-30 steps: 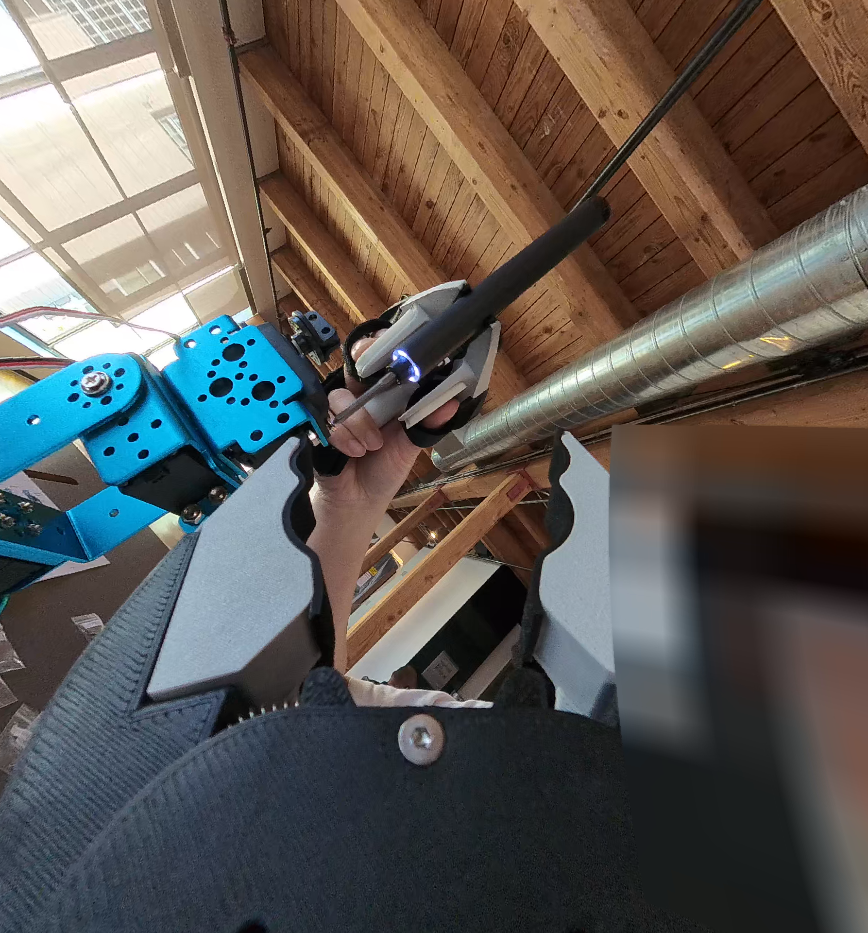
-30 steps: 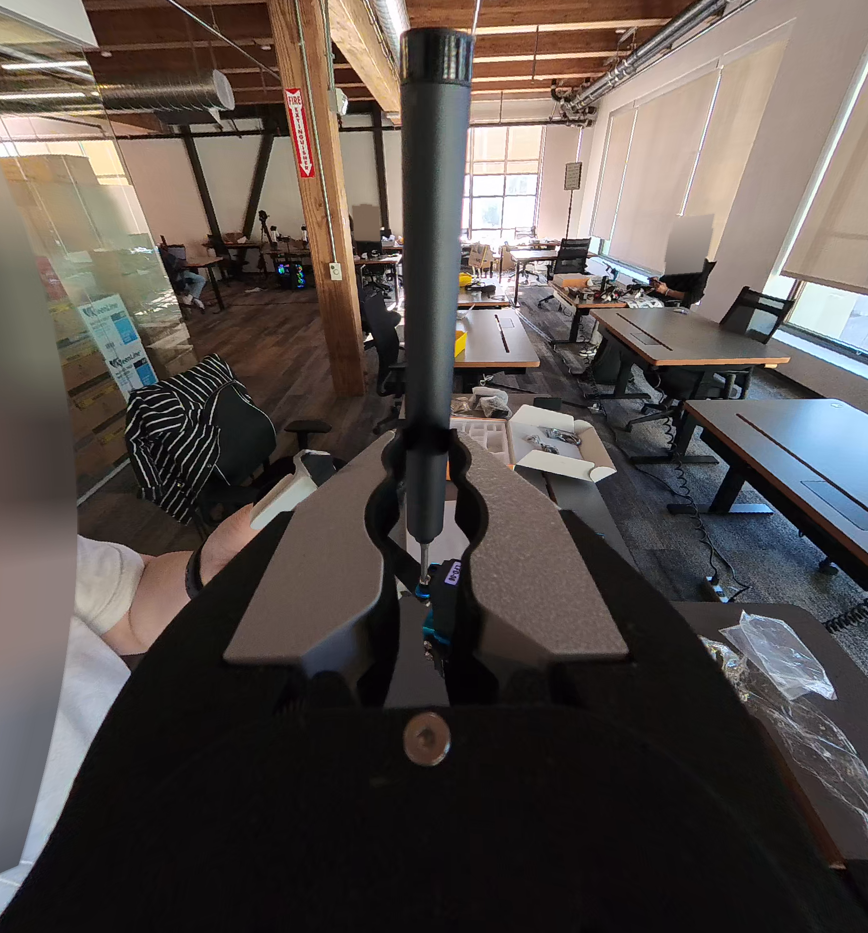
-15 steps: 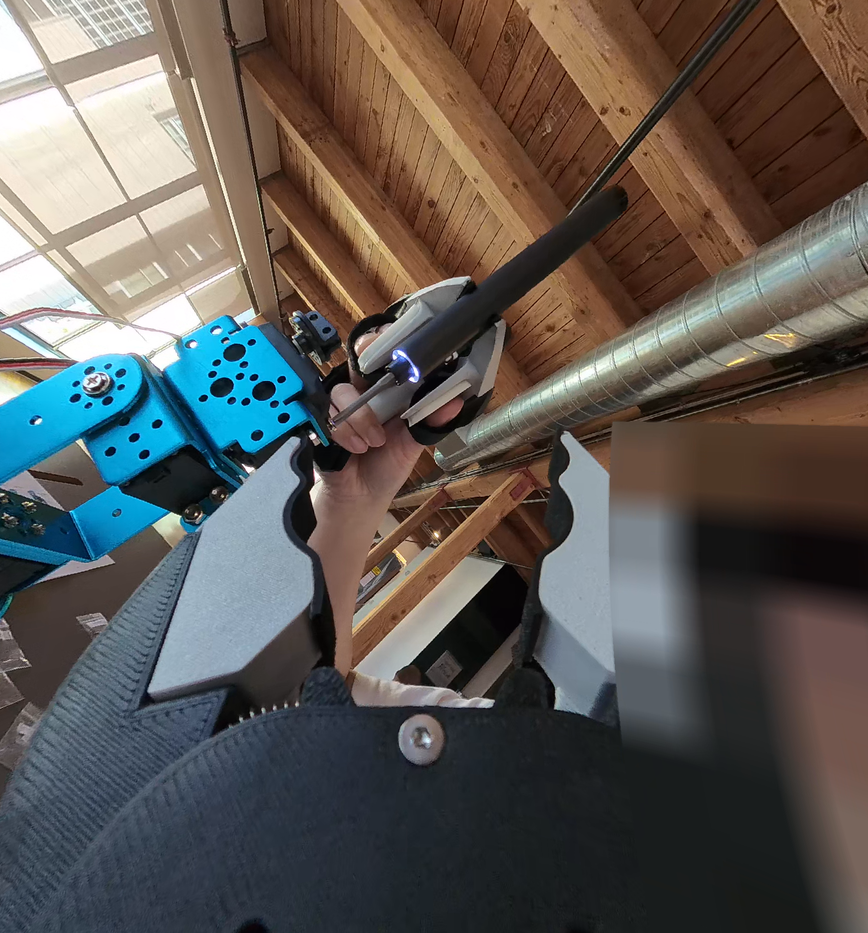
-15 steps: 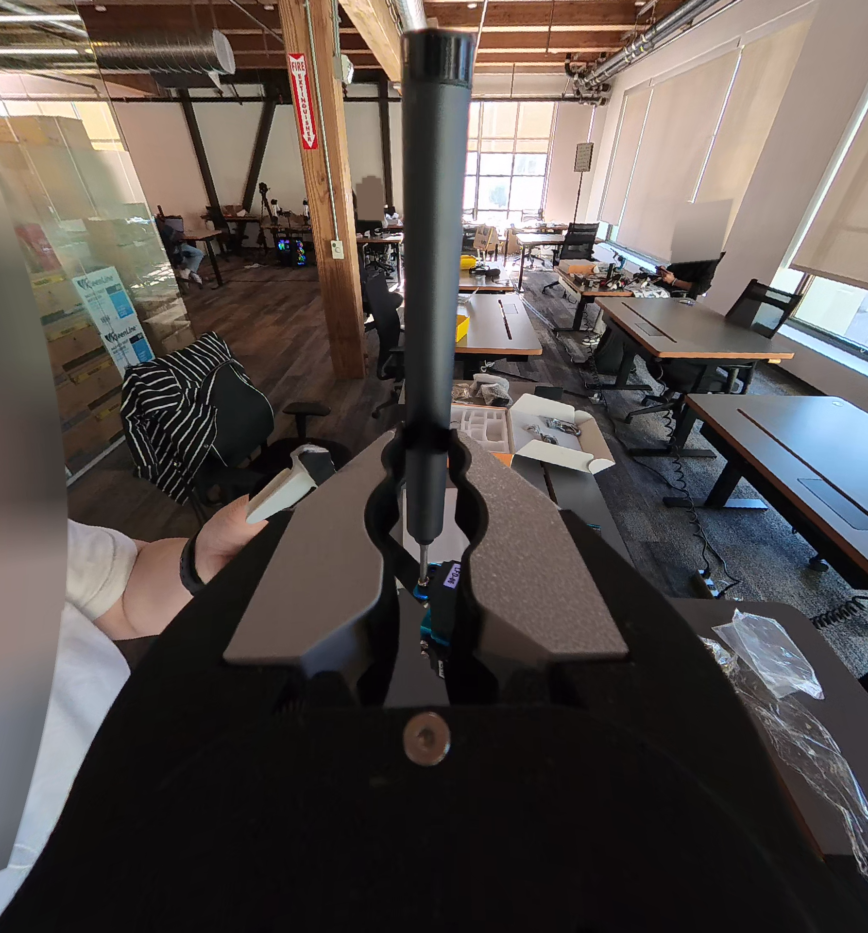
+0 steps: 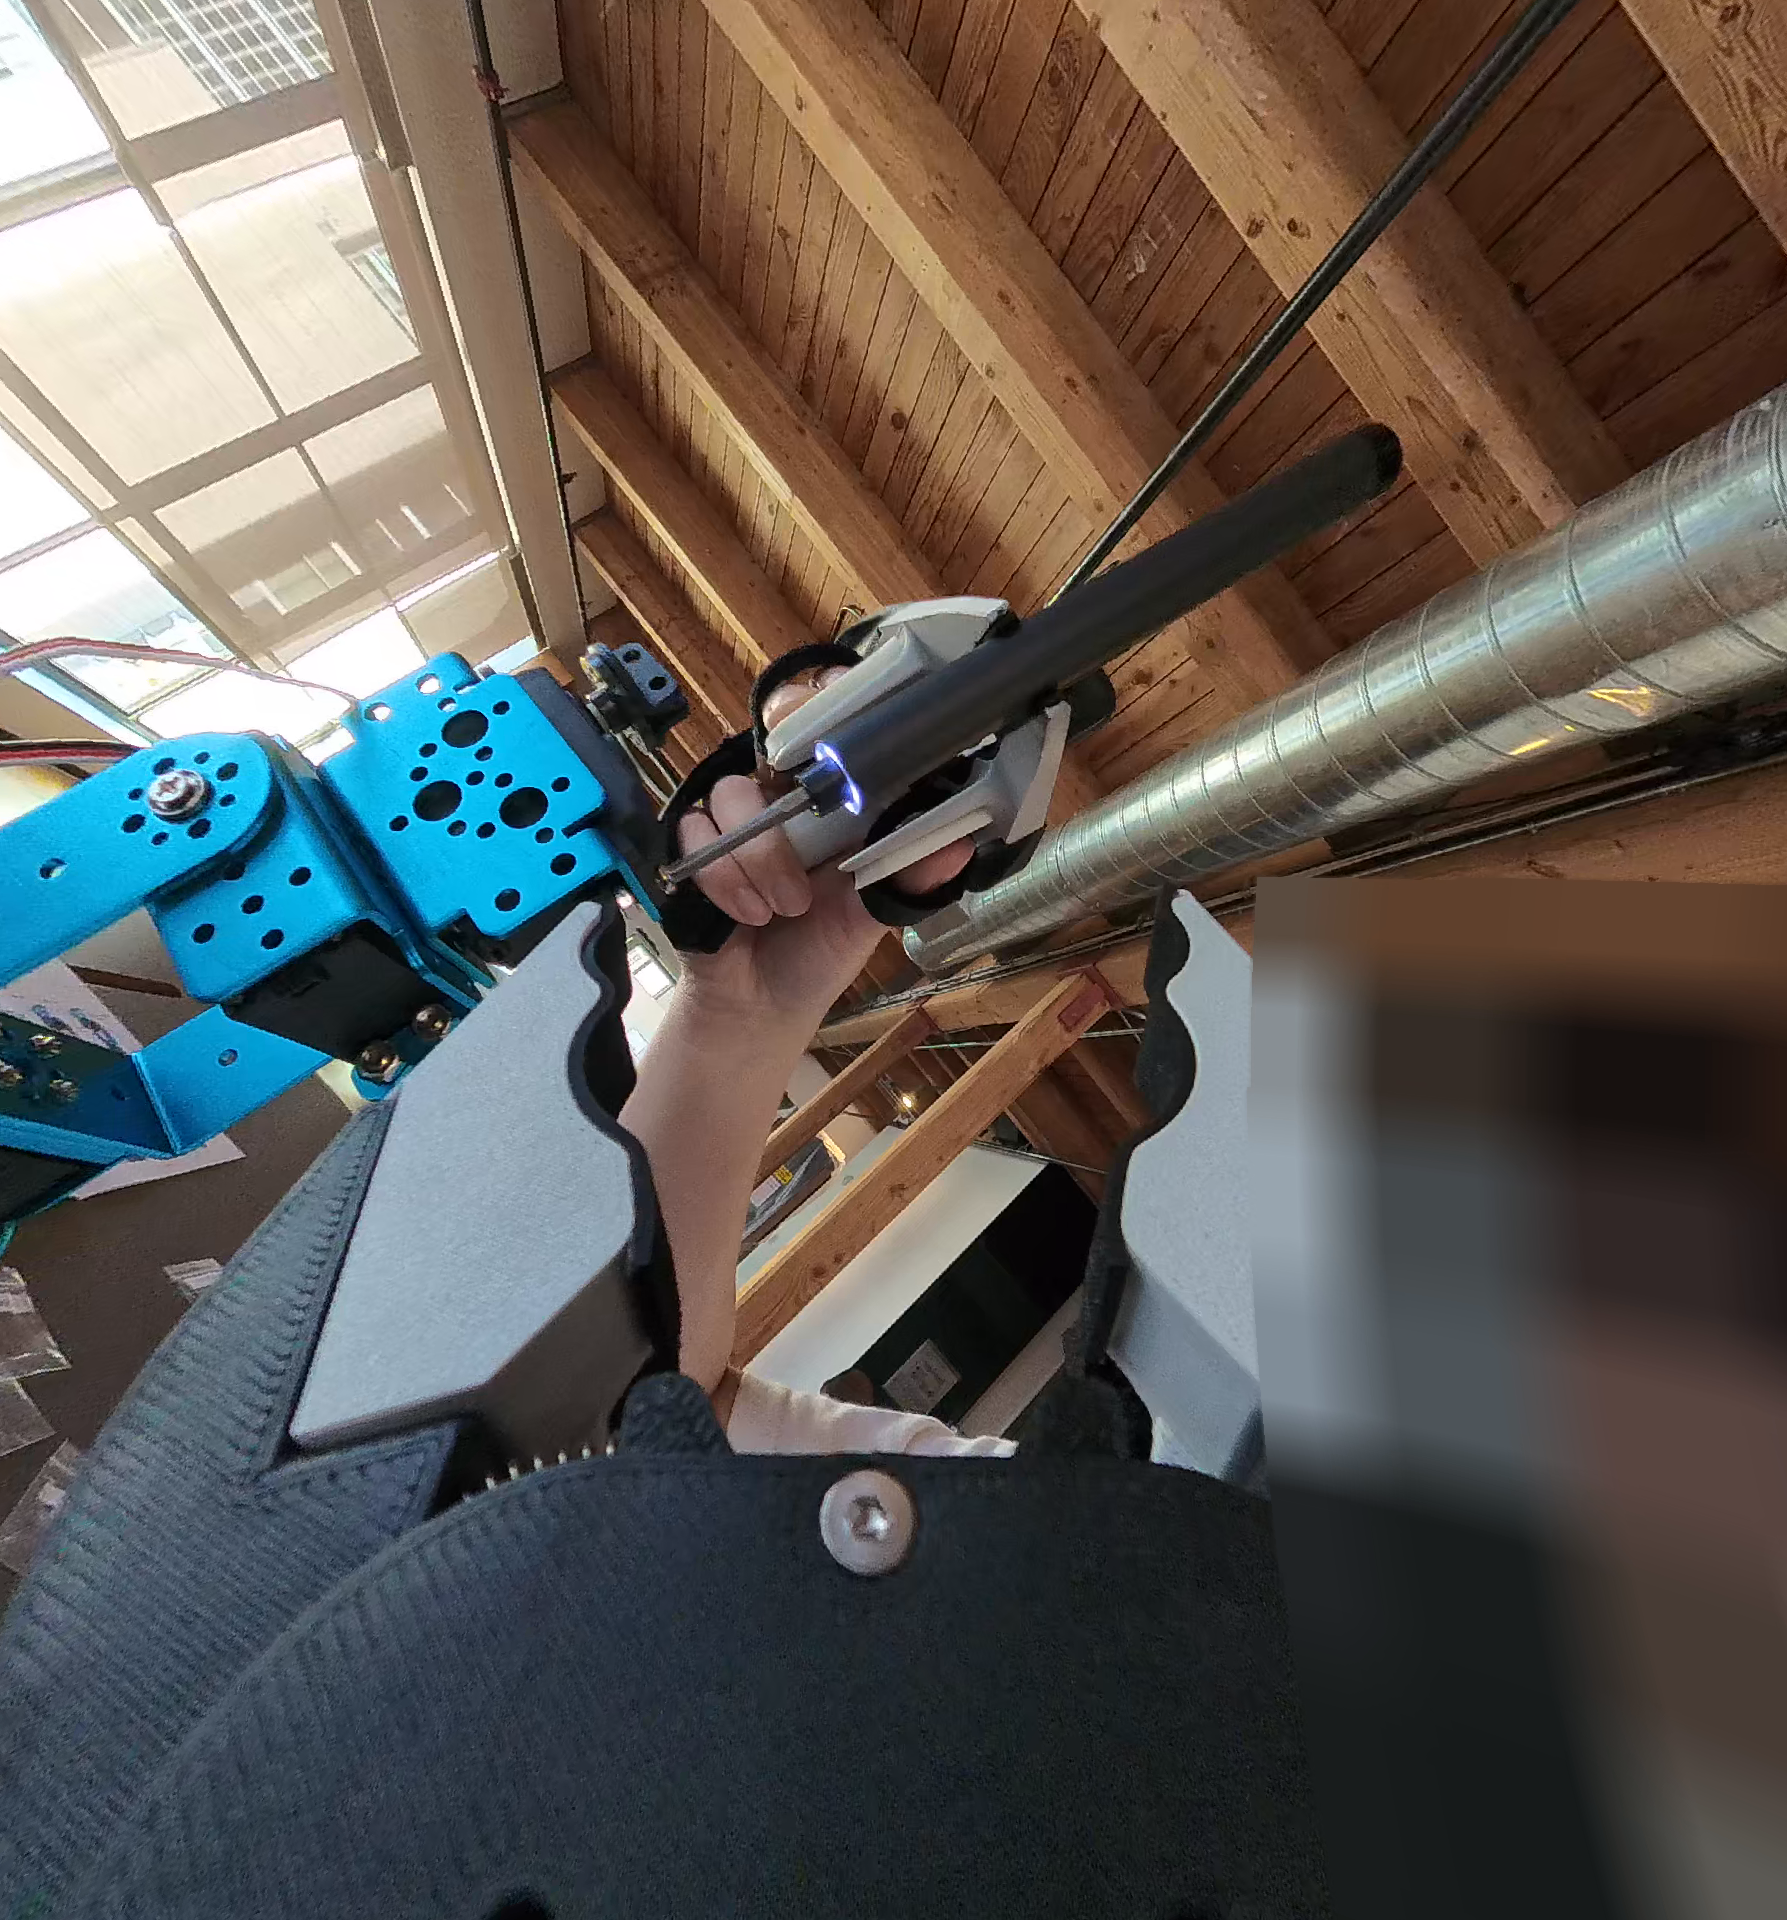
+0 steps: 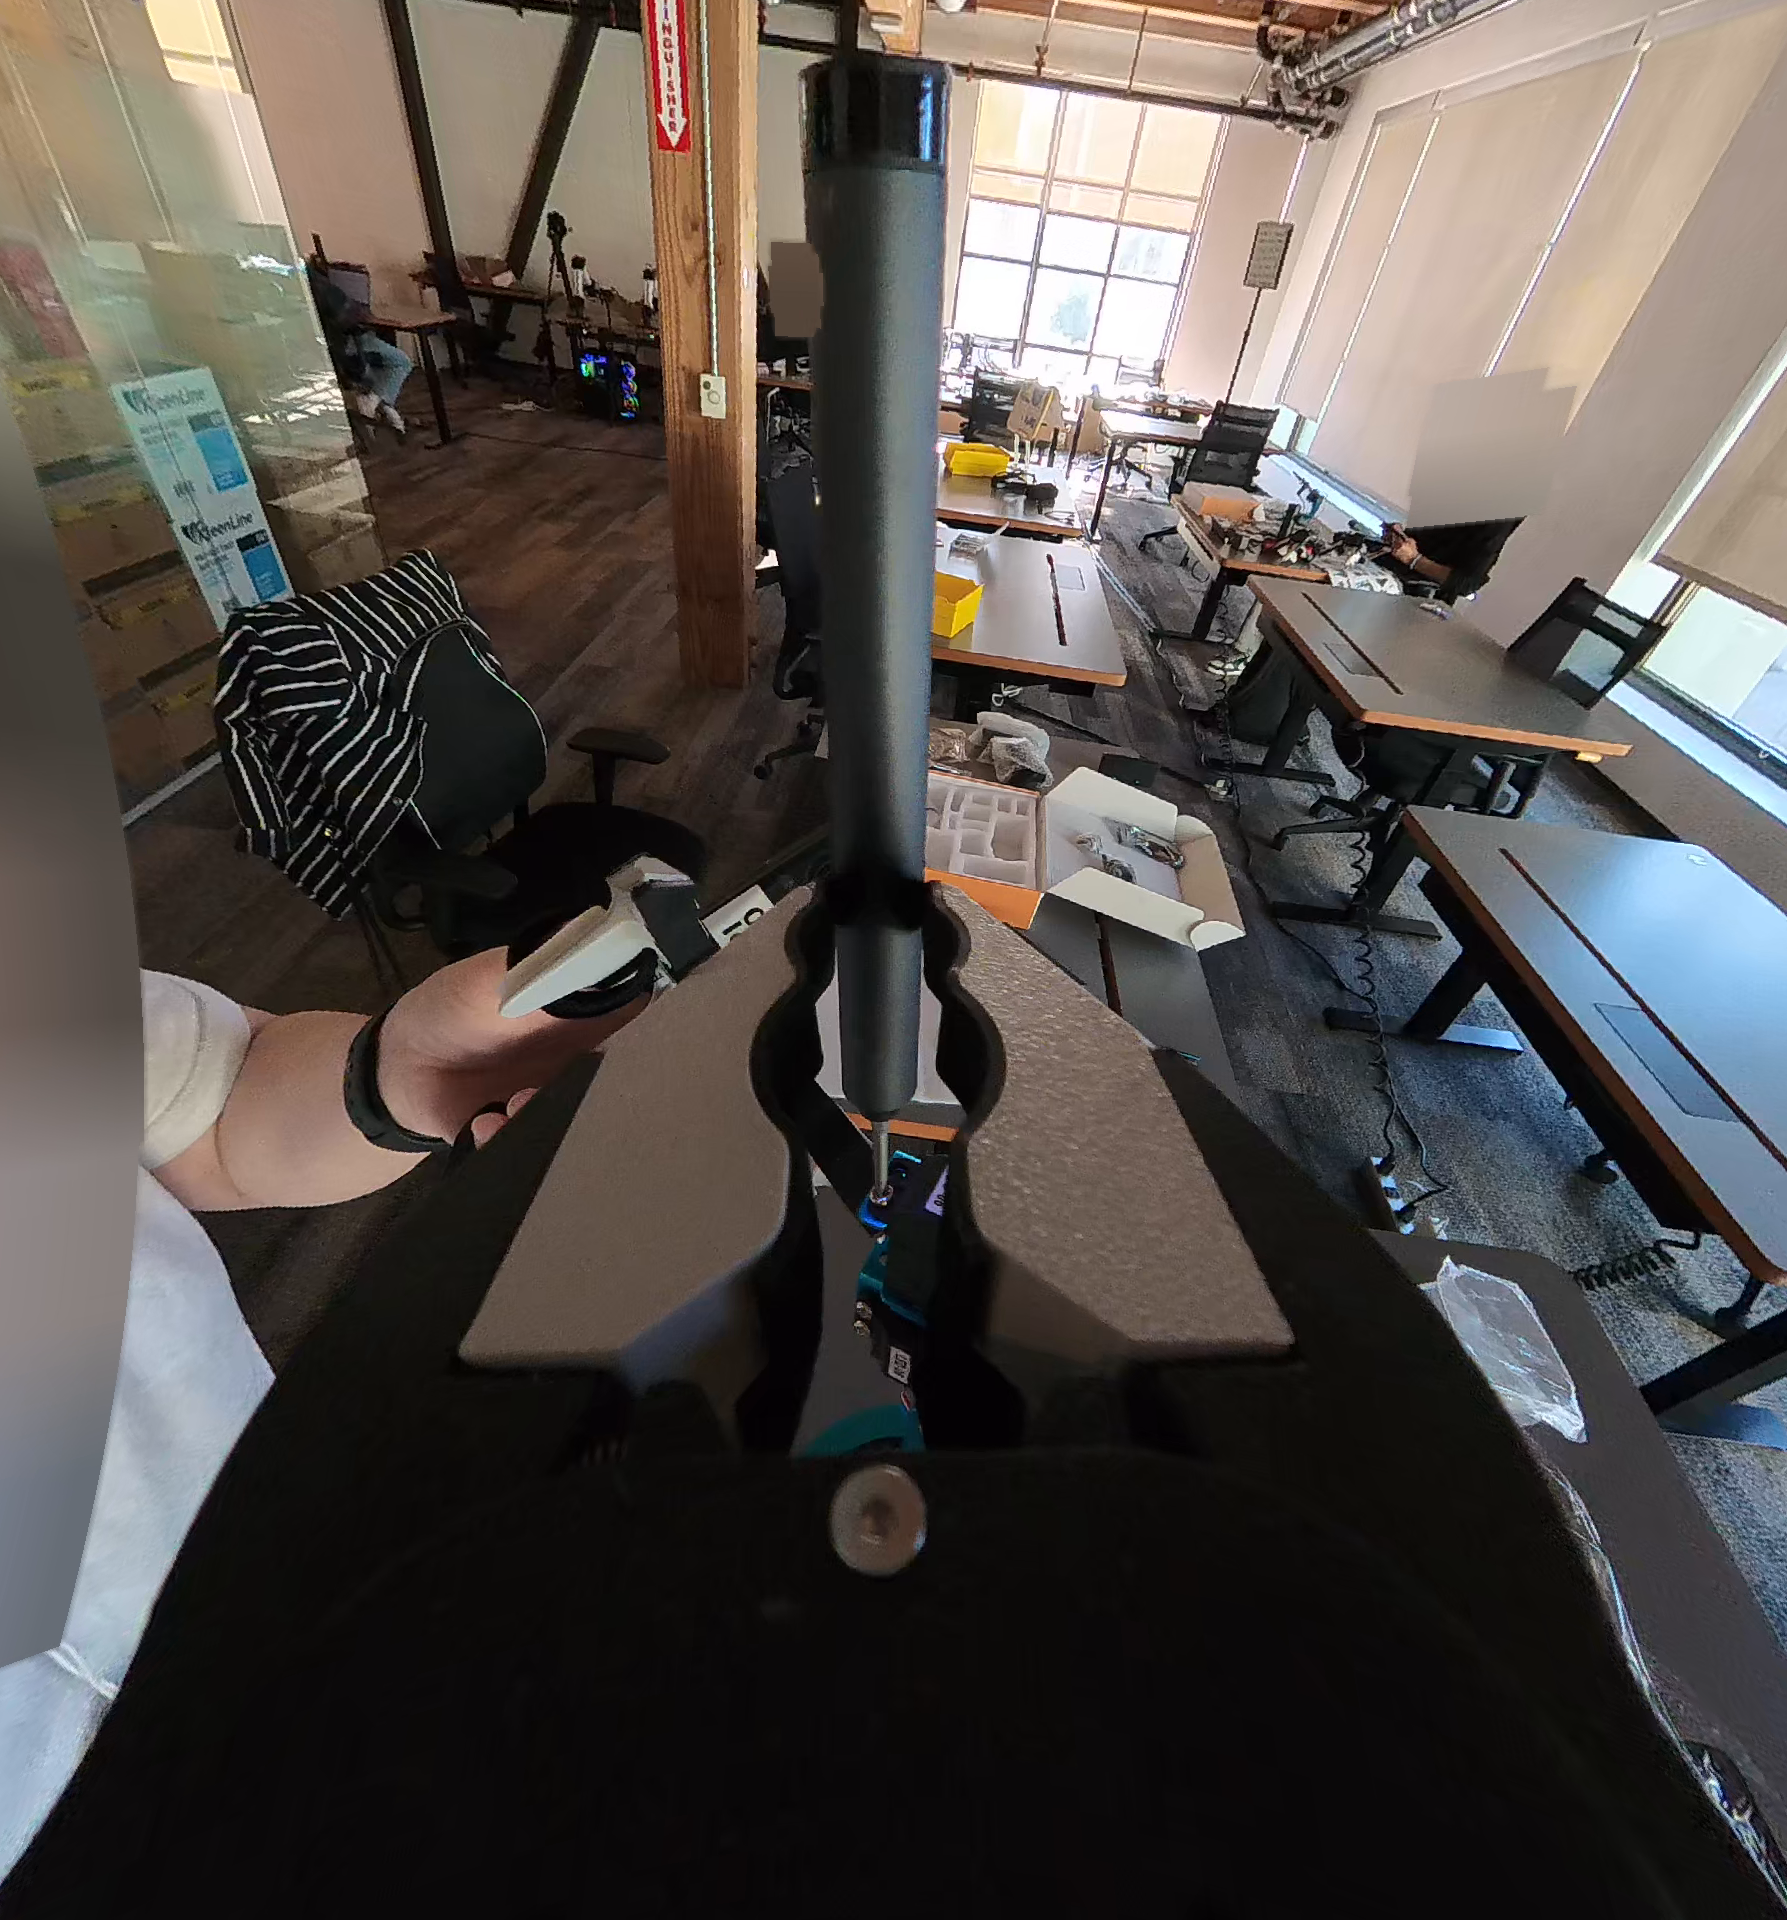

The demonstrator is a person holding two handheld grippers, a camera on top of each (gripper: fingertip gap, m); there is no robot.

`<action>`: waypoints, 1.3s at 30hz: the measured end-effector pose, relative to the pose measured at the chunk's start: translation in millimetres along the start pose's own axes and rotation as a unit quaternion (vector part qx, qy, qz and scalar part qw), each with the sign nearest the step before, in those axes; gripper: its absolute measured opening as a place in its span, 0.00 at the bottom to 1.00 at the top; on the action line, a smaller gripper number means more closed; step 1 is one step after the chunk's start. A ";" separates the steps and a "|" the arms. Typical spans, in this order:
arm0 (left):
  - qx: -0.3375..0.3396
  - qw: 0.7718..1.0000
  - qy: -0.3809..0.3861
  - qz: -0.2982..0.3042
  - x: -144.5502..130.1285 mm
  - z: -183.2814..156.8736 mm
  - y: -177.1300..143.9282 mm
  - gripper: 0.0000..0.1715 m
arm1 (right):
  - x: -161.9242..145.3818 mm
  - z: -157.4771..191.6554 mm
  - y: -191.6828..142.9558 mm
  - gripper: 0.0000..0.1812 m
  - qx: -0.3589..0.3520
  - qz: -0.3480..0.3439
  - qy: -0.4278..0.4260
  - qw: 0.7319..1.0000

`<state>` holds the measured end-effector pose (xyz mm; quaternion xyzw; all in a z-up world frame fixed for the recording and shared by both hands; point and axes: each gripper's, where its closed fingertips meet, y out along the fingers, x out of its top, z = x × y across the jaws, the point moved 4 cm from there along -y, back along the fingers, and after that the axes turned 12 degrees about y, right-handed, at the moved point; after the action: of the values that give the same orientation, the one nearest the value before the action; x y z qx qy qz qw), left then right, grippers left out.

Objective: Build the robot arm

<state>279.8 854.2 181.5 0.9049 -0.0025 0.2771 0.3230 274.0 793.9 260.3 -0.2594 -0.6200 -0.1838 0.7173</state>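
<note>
The right gripper (image 6: pixel 876 997) is clamped on a dark grey electric screwdriver (image 6: pixel 873 582), its grey textured fingers (image 6: pixel 660 1174) pinching the round barrel in their scalloped notch. Only the left wrist view shows the tool from the side: the screwdriver (image 5: pixel 1086 634) slants up toward a plank ceiling (image 5: pixel 972 260), a white-blue light glows at its nose, and its thin steel bit meets the end of a blue metal arm (image 5: pixel 349 862) full of round holes. There a bare hand (image 5: pixel 775 914) wraps the right gripper (image 5: pixel 910 769) from below. In the right wrist view the bit tip rests on a small blue part (image 6: pixel 894 1210) low between the fingers, with little gap on either side.

The left gripper (image 5: pixel 878 1049) is spread wide with nothing between its fingers (image 5: pixel 494 1195); the blue arm sits just above and beside its left finger. A ribbed silver duct (image 5: pixel 1491 686) runs under the beams.

Beyond the right gripper lie long brown desks (image 6: pixel 1616 966), an open white box (image 6: pixel 1117 842), a wooden post (image 6: pixel 712 416) and a striped jacket (image 6: pixel 338 707) over a chair, with wide floor between them
</note>
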 end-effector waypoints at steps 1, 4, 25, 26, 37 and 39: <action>0.001 1.000 0.000 0.000 0.1 -0.2 0.2 0.58 | -0.1 -0.2 -0.2 0.09 -0.002 0.000 -0.001 1.000; 0.002 1.000 0.002 0.001 0.1 -0.6 0.6 0.59 | 0.1 -2.3 -1.1 0.08 -0.006 -0.002 0.007 1.000; 0.002 1.000 0.002 0.001 -0.5 -0.7 0.3 0.59 | -1.7 -1.6 -0.3 0.08 -0.006 -0.013 0.008 1.000; 0.002 1.000 0.001 0.000 -0.3 -0.8 0.3 0.58 | -1.7 -0.7 -0.1 0.09 -0.002 -0.012 0.010 1.000; -0.001 1.000 0.000 -0.002 -0.7 0.0 -0.1 0.58 | -2.2 -1.2 -0.6 0.09 -0.003 -0.019 0.020 1.000; -0.001 1.000 0.002 -0.002 -0.9 0.4 -0.2 0.58 | -2.2 -1.8 -0.6 0.09 -0.004 -0.021 0.024 0.999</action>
<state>279.2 854.0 180.7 0.9041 -0.0006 0.2781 0.3246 274.7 792.3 258.0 -0.2445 -0.6073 -0.2076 0.7268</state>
